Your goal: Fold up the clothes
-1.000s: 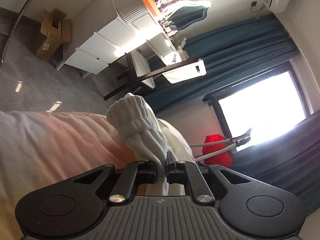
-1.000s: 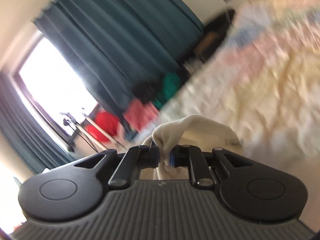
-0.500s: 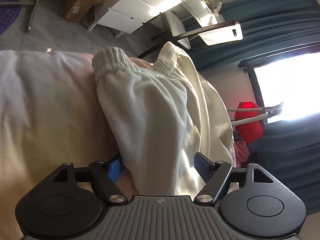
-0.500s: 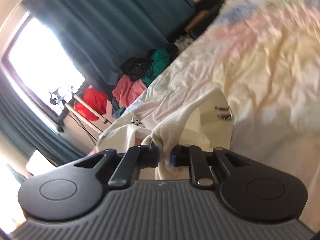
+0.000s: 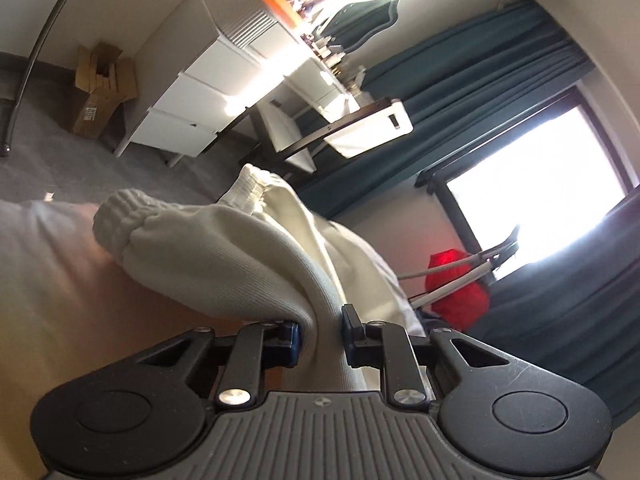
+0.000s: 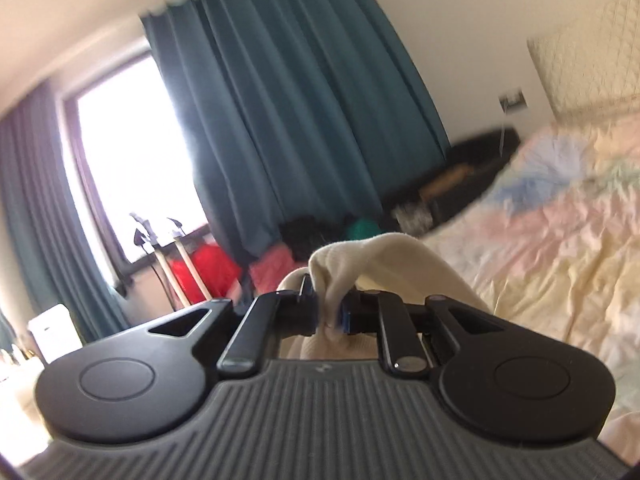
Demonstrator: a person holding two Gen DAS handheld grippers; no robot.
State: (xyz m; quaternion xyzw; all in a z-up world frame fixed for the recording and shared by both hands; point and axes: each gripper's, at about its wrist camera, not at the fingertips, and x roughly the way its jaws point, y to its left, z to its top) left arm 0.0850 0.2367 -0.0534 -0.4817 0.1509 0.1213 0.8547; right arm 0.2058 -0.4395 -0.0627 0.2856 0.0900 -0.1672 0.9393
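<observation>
Here's the bed [image 6: 560,248], spread with a crumpled pastel quilt in pink, yellow and blue. Cream trousers [image 5: 240,264] lie draped across it, their ribbed cuffs out toward the bed's edge.

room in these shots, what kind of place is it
Most likely a home bedroom. A bed with a pastel sheet fills the right wrist view, a white chest of drawers stands by the wall, and teal curtains hang beside a bright window. Loose clothes are piled on the floor.

cream ribbed sweatpants [image 5: 240,256], teal curtains [image 6: 304,120]
</observation>
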